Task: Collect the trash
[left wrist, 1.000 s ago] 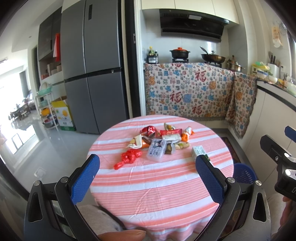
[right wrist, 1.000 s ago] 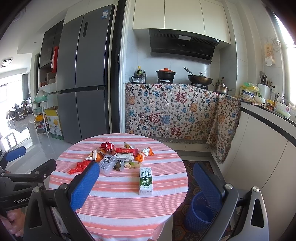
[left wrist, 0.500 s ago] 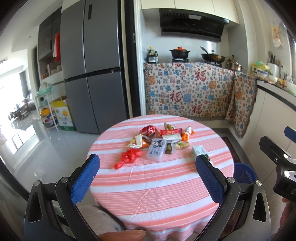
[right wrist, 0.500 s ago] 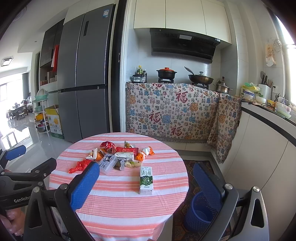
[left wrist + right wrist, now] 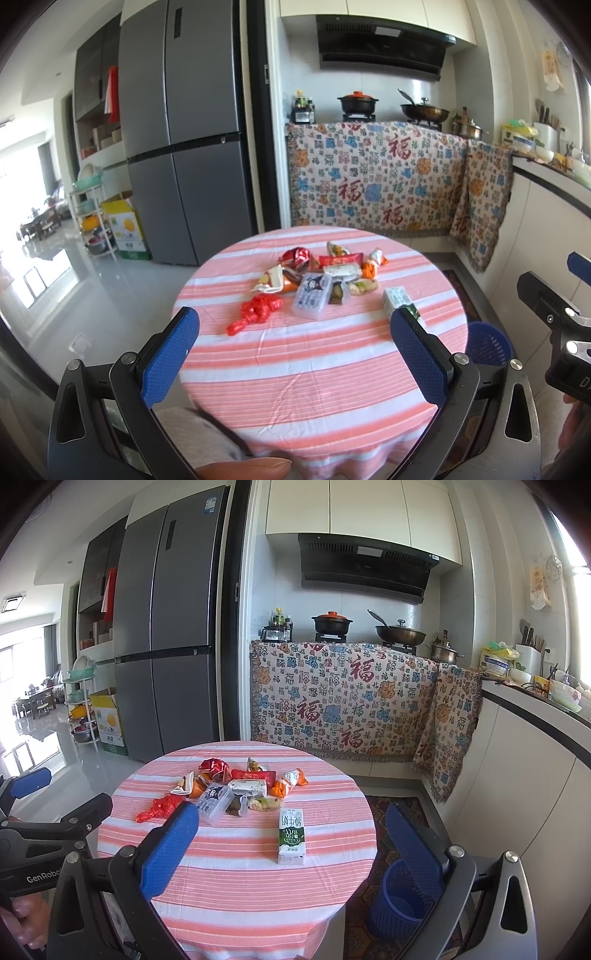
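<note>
Both grippers hover at the near edge of a round table (image 5: pixel 229 878) covered by a pink-striped cloth. The left gripper (image 5: pixel 295 354) and right gripper (image 5: pixel 291 849) have their jaws spread wide, holding nothing. Snack wrappers (image 5: pixel 243 786) lie clustered at the table's far centre, a red plastic bag (image 5: pixel 159 808) at their left. A milk carton (image 5: pixel 291 836) lies nearer, right of the pile. A blue woven bin (image 5: pixel 399 904) stands on the floor right of the table.

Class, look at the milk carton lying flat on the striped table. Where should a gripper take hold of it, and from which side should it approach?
Grip the milk carton across its two long side faces, near the middle, coming down from above. It lies flat, apart from the wrapper pile, so both sides look free. The right gripper is open and seems nearer.
</note>
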Available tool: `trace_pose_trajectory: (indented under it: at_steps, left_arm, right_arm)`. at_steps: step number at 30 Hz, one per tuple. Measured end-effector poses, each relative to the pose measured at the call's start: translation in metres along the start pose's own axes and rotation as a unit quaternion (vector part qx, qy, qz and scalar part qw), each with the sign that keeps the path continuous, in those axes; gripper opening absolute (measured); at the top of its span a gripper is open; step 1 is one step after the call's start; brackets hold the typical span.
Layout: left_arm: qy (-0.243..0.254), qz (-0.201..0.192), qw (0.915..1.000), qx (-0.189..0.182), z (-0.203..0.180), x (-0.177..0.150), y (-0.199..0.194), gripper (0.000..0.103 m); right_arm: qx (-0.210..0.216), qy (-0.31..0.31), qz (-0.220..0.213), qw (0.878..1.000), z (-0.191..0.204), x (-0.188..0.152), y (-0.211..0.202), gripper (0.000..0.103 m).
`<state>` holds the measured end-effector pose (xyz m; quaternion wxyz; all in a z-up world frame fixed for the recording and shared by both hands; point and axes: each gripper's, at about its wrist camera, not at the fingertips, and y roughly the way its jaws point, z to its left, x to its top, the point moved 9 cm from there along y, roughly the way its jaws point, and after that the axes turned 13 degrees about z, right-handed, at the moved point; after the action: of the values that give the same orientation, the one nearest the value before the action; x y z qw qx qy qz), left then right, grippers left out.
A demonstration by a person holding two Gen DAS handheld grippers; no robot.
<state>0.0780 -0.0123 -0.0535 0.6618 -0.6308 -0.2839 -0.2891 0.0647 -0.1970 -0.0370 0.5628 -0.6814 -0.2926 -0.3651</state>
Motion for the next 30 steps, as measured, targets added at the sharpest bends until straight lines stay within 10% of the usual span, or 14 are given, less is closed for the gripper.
trace_pose_trajectory:
  at_steps: [30]
  left_arm:
    - [-0.002,0.008,1.0000,0.004,0.0049,-0.0041,0.0079,0.103]
  right_arm:
    - [-0.009,0.005,0.011,1.000,-0.0061,-0.0069,0.0061,0.103]
